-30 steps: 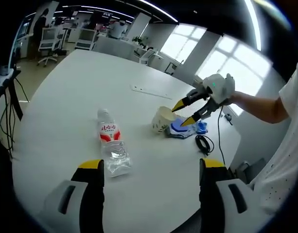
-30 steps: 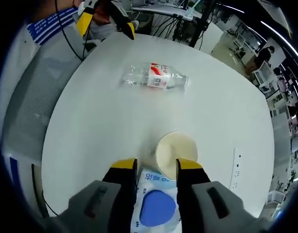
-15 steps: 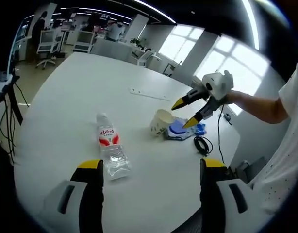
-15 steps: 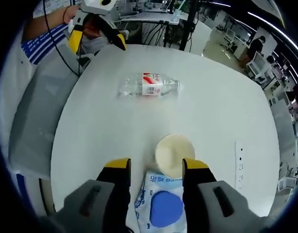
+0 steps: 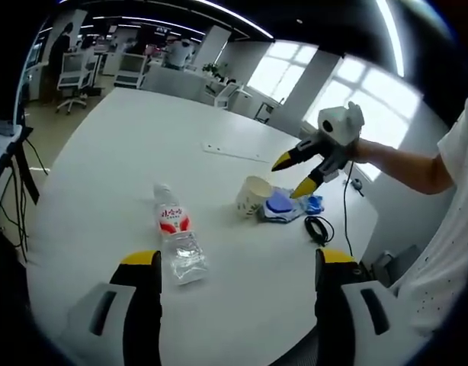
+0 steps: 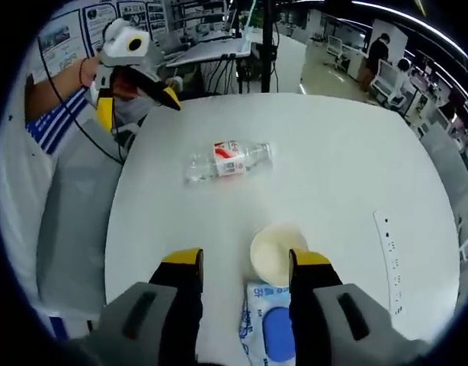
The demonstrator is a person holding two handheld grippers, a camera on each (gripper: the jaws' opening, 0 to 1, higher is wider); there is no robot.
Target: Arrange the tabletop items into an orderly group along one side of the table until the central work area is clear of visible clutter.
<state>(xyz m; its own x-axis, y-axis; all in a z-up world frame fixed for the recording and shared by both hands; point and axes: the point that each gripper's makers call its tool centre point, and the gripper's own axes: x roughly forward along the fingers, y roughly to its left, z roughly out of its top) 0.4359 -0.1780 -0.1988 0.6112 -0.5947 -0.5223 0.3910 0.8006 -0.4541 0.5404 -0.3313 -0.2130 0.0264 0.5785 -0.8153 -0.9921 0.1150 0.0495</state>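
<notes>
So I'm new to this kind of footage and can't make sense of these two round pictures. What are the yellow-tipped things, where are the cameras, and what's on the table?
There is no robot here: a person holds a hand-held gripper in each hand, and a fisheye camera rides on each one. The left gripper view looks out along the left gripper; its two yellow-tipped jaws rise from the bottom, open and holding nothing. The right gripper view does the same for the right gripper, also open and empty.

Each gripper also appears in the other's picture, held above the table. On the white round table lie a clear plastic water bottle on its side with a red and white label, a pale paper cup, and beside it a blue and white packet. A black cable lies near the edge.
</notes>
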